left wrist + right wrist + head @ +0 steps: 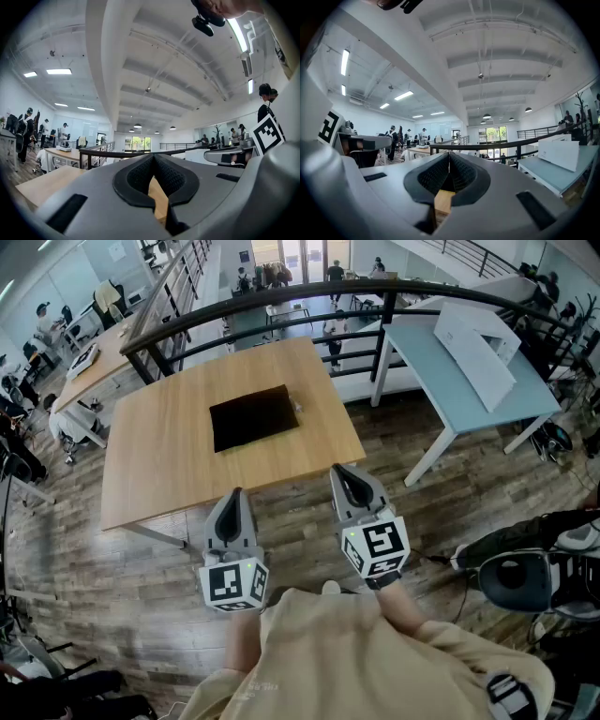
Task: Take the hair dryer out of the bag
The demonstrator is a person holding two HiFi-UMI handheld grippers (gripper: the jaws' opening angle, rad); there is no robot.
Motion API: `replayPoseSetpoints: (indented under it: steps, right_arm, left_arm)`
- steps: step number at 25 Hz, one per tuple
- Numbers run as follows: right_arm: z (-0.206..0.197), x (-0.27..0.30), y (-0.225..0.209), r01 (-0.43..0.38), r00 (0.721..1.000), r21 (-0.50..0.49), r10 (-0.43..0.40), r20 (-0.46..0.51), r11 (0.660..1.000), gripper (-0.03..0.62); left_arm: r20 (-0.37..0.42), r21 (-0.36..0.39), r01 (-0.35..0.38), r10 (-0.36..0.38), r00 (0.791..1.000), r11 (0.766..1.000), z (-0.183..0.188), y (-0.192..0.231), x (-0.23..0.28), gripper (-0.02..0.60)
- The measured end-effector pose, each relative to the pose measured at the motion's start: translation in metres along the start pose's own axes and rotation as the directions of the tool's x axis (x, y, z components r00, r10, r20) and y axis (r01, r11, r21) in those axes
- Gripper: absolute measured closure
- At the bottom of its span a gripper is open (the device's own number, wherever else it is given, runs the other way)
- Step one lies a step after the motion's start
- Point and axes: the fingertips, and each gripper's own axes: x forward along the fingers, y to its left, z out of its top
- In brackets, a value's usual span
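Note:
A flat black bag lies near the middle of the wooden table in the head view; no hair dryer shows. My left gripper hovers at the table's near edge, level, jaws shut and empty. My right gripper is held beside the table's near right corner, also shut with nothing in it. In the left gripper view the black pads meet at the tips, with table wood seen below. The right gripper view shows its pads closed together the same way. The bag is hidden in both gripper views.
A black railing runs behind the table. A pale blue table with a white box stands to the right. Black bags and gear lie on the wooden floor at the right. People sit at desks far left.

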Motion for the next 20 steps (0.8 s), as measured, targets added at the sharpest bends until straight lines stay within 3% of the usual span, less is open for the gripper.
replayPoseSetpoints:
  steps: [12,20]
  right_arm:
    - [-0.012,0.021,-0.008,-0.038,0.999,0.098,0.036,0.026,0.994,0.577]
    - [-0.019,0.100,-0.021,-0.017,1.000,0.059,0.017,0.001,0.998,0.577]
  left_arm:
    - [-0.026,-0.010,0.021,-0.021,0.999,1.000,-0.014,-0.010,0.020,0.569]
    - [-0.014,-0.069,0.066,-0.067,0.998,0.995,-0.032,0.034,0.105,0.569]
